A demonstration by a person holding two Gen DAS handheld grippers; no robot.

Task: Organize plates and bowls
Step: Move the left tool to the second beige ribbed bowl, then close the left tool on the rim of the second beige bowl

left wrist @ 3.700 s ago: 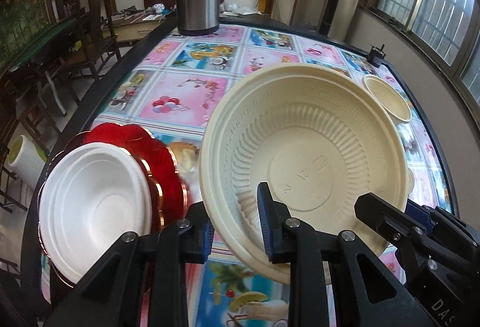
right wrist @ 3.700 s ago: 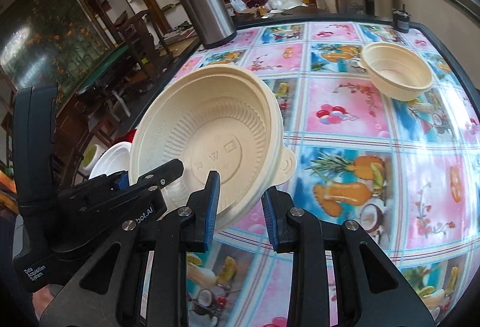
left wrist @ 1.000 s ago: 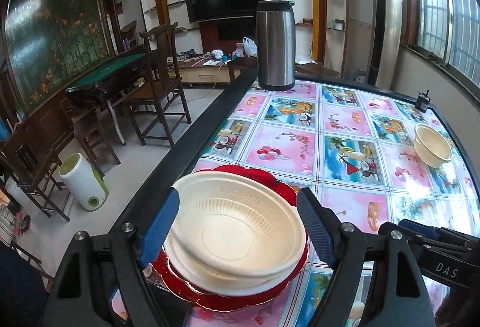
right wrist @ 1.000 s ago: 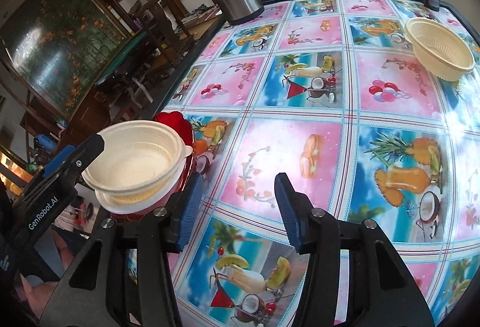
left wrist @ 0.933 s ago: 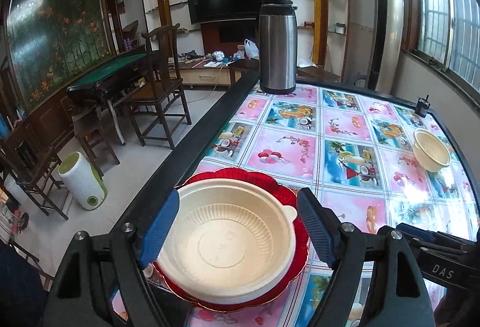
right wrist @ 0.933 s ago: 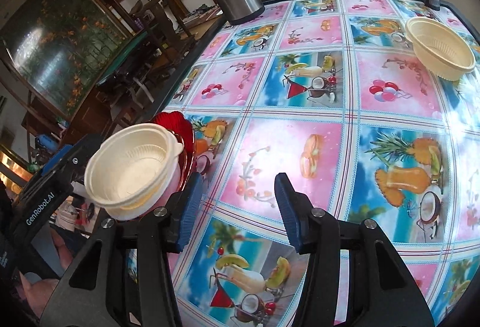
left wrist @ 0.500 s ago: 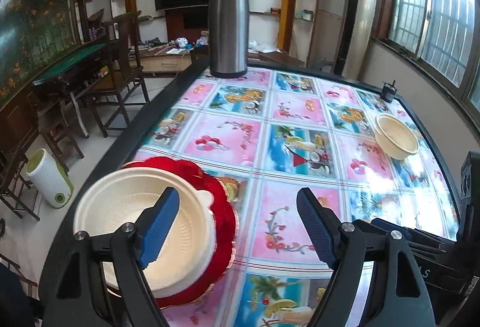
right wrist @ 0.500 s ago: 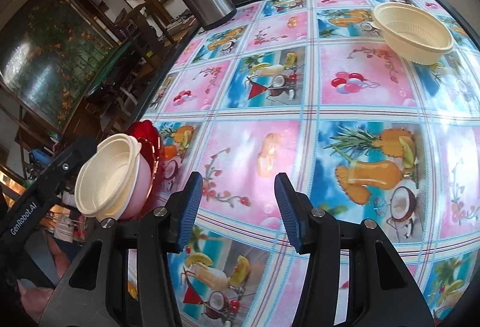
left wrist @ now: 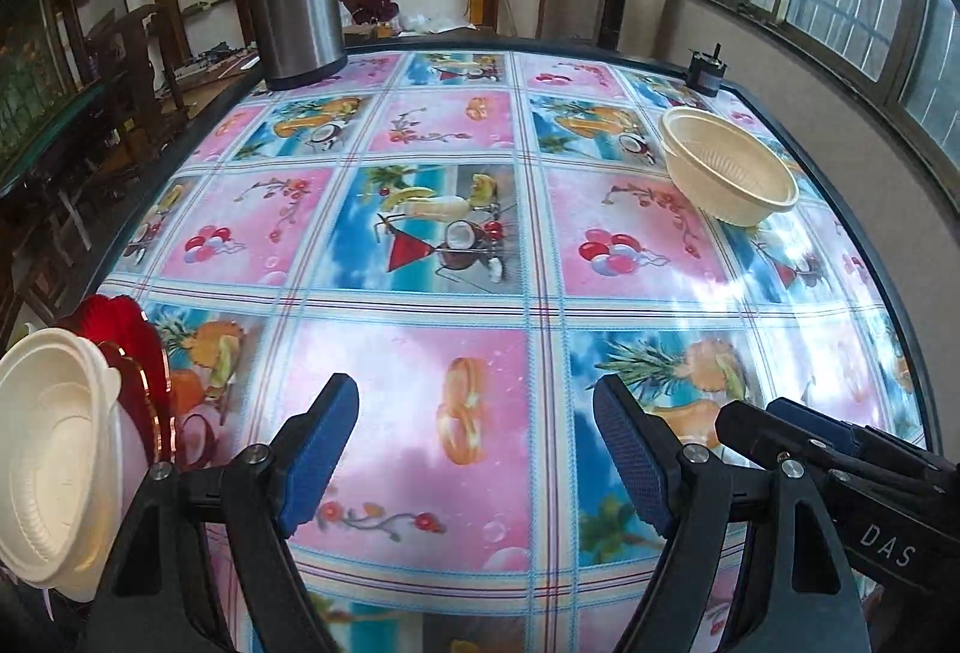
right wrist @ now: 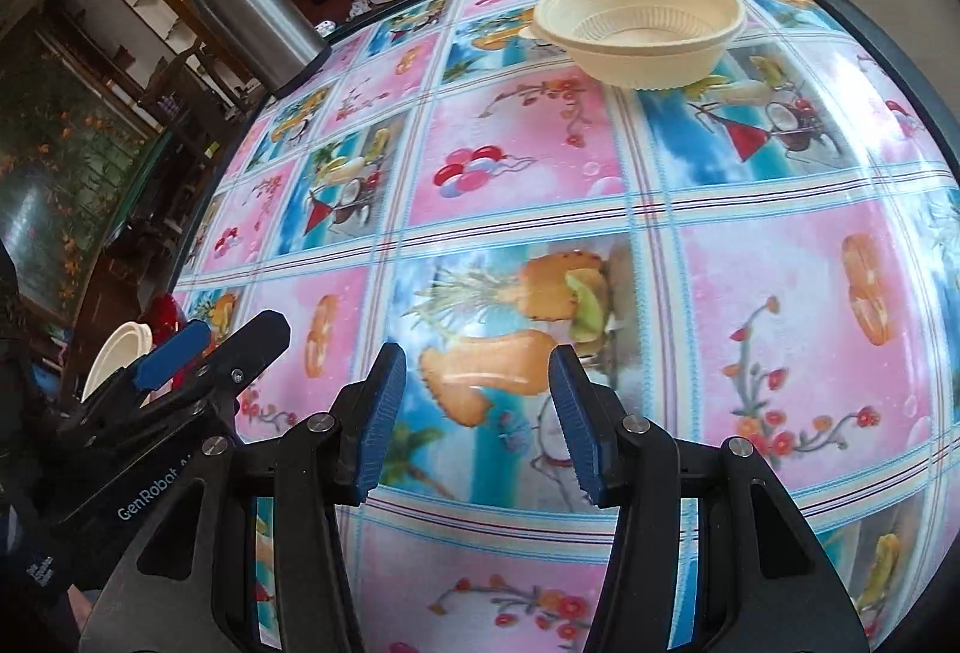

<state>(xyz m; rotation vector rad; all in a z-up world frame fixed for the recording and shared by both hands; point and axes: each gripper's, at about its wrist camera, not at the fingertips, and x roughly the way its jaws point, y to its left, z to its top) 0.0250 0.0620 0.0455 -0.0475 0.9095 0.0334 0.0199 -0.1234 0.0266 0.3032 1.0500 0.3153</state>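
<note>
Left to gather: one cream bowl point(left wrist: 729, 167) alone at the far right of the tabletop point(left wrist: 420, 353), near a small black gadget point(left wrist: 707, 68) at the corner; well apart from the stack at the near left edge, where a cream bowl point(left wrist: 51, 449) sits nested on a red plate point(left wrist: 135, 353).

Likely thin moulded plastic — light, ribbed inside, springy at the wall, apt to skid on the glossy cloth if nudged. Best taken at the rim, one finger inside and one outside, near the small tab for a firmer bite; too hard a squeeze may buckle it.

Left gripper point(left wrist: 474, 449) spread wide, empty. Right gripper point(right wrist: 477, 413) parted more narrowly, empty too — both above bare cloth.
</note>
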